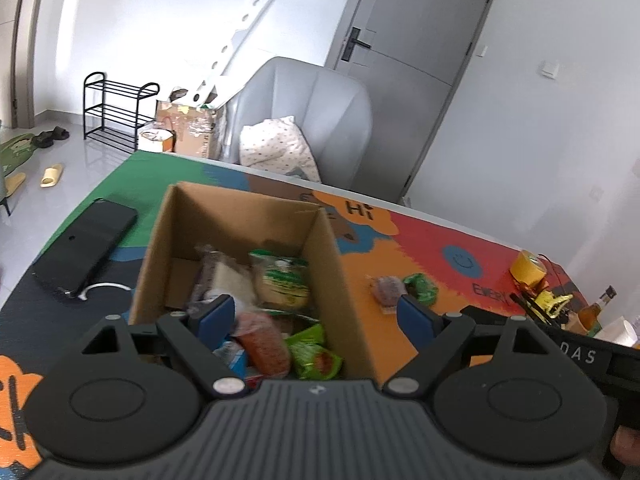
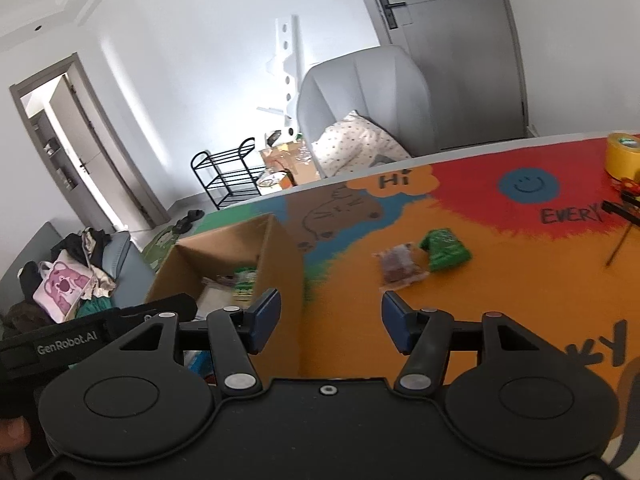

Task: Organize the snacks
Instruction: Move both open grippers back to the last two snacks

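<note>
Box: the cardboard box (image 1: 244, 216) sits on the tabletop (image 2: 500, 300) toward its left side, open at the top, and it's already pretty loaded.
Inside so far: a red-orange pack (image 1: 264, 344), a green wrapper (image 1: 312, 356), a yellow-green bag (image 1: 284, 280) and a pale clear-wrapped one (image 1: 224, 276), all piled loosely. Something blue peeks out low down, too blurry to name.
Still out: two snacks lie on the orange patch of the mat, right of the box and well clear of it: a brownish clear pack (image 2: 400, 266) and a green pack (image 2: 444, 250), just beside each other, maybe touching at a corner.
Left tongs: the left tongs (image 1: 316, 316) hang over the near end of the box, spread wide with nothing pinched. The snacks under them just lie in the box.
Right tongs: the right tongs (image 2: 330, 322) are released too, empty, aimed across the box's right wall toward the two loose packs.
Progress: looks mostly done, roughly two pieces to go.
Next guess: the right side probably goes for the brownish pack first since it's nearer.
Clutter: the yellow tape roll (image 2: 622, 156) and the phone (image 1: 86, 248) don't seem part of the job.
</note>
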Demonstrator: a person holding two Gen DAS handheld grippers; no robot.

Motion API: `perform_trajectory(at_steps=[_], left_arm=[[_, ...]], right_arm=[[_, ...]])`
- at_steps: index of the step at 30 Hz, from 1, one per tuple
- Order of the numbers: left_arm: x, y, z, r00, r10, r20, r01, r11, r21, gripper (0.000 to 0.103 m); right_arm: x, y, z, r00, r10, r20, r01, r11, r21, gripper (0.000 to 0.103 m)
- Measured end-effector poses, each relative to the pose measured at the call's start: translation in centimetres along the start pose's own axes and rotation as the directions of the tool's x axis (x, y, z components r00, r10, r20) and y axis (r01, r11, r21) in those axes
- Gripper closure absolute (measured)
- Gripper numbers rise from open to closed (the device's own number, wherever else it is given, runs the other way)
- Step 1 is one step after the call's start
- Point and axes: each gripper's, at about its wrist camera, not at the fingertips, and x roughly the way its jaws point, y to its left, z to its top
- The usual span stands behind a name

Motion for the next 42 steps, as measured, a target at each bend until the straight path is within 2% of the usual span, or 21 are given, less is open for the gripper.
perform_trajectory(at_steps=[12,17,22,31,42], left_arm=[[1.7,-4.2,-0.2,0.999,-0.040,-0.008,0.041,0.997,0.064,0.016],[2.7,-5.8,-0.4,0.999,-0.039,-0.018,0.041,0.995,0.087,0.016],[4.1,-7.1,-0.5,0.999,-0.031,-0.030,0.034,0.994,0.100,0.016],[6.7,-9.4,-0.5,0.998,0.000,-0.059,0.008,0.990,0.141,0.018],[10.4,-10.6,-0.1,0.996,0.040,-0.075,-0.030,0.992,0.124,0.018]], right_arm=[[-1.5,-3.9,0.1,0.999,-0.038,0.027,0.037,0.998,0.043,0.041],[-1.8,-5.6,0.3,0.998,-0.051,0.038,0.049,0.997,0.062,0.034],[-1.9,-7.1,0.4,0.996,-0.065,0.055,0.061,0.996,0.073,0.024],[-0.9,-9.9,0.5,0.997,-0.065,0.048,0.060,0.992,0.107,0.021],[1.3,-12.7,0.6,0.997,-0.074,0.032,0.069,0.989,0.128,0.021]])
